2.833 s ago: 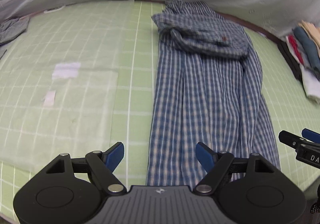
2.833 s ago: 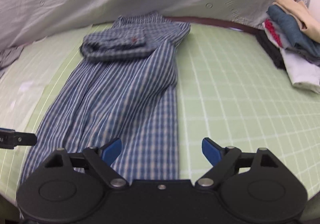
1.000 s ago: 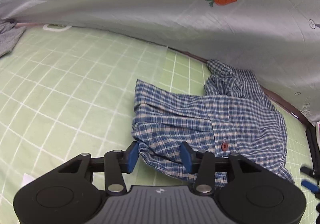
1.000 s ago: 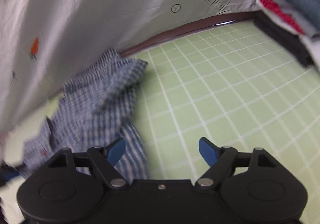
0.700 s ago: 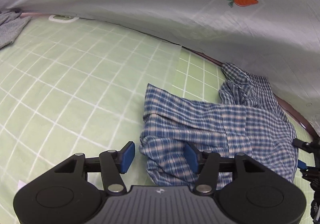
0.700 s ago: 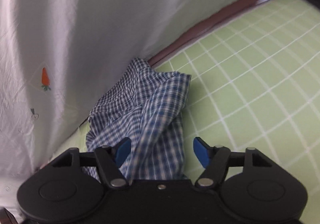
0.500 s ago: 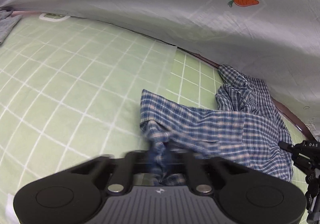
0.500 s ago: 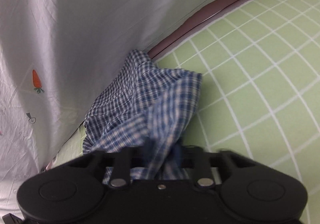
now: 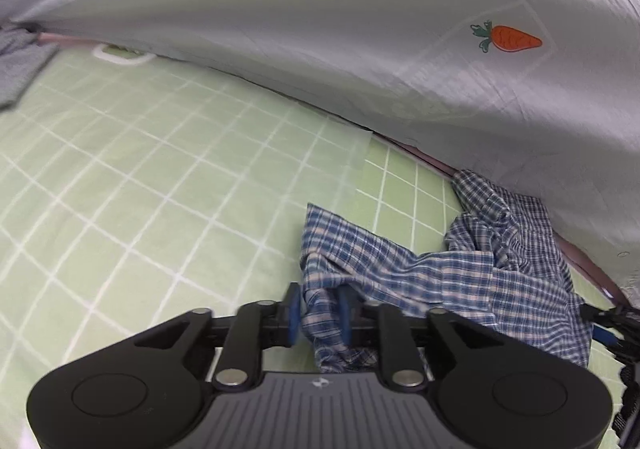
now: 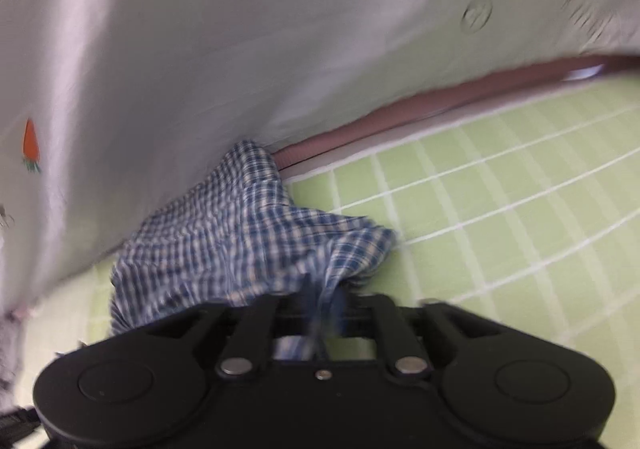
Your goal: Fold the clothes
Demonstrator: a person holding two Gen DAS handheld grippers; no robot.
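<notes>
Right view blurred; plaid shirt point(image 9: 460, 281) bunched, its long axis unclear. Left gripper point(image 9: 320, 315) and right gripper point(image 10: 322, 307) each pinch its cloth.

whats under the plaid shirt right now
The plaid shirt lies bunched on the green grid mat, which shows all around it. Whatever lies beneath the cloth itself is covered.

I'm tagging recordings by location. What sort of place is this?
Probably a staged folding station, not a lived-in room: a green grid mat covers the surface, a grey sheet with a printed carrot hangs behind, and one plaid shirt lies on it.
</notes>
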